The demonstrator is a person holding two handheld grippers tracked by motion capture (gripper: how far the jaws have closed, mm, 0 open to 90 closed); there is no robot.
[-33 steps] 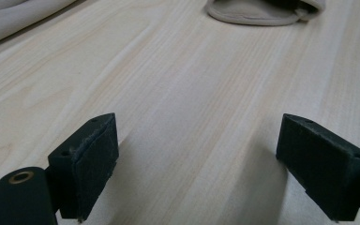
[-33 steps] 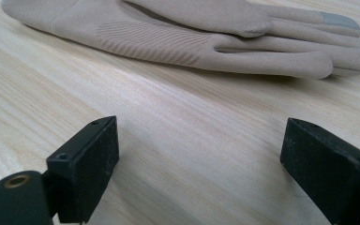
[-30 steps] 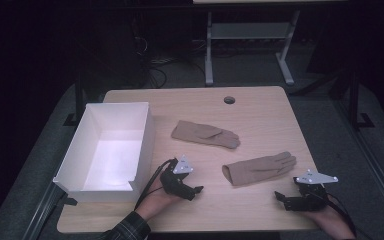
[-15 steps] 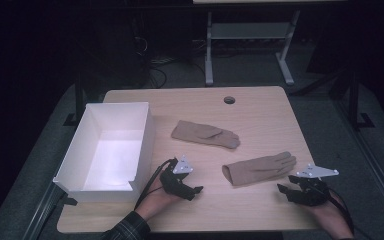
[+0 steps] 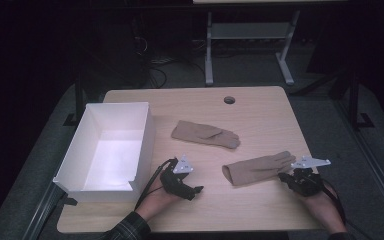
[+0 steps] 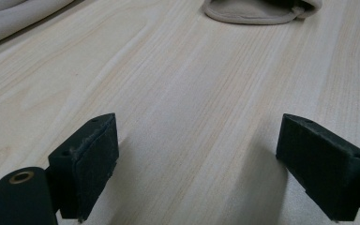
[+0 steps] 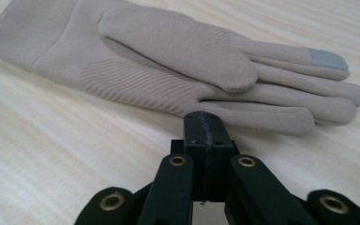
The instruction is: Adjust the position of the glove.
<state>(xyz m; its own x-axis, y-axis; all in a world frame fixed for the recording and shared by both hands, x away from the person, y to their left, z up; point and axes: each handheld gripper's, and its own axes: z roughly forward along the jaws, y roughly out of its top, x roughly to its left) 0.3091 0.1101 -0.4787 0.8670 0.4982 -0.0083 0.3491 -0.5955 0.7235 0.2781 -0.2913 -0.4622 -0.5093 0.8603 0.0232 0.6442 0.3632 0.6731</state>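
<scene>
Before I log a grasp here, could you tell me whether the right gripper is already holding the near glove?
No: in the right gripper view the right gripper is shut on nothing, just short of the near glove.

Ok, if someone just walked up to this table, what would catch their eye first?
Probably the two tan gloves lying flat on the pale wooden table: the far glove near the middle, the near glove closer to the person. Next, the big white box, open, at the table's left edge. The right gripper, fingers closed, sits just short of the near glove; the left gripper rests open on bare wood.
</scene>
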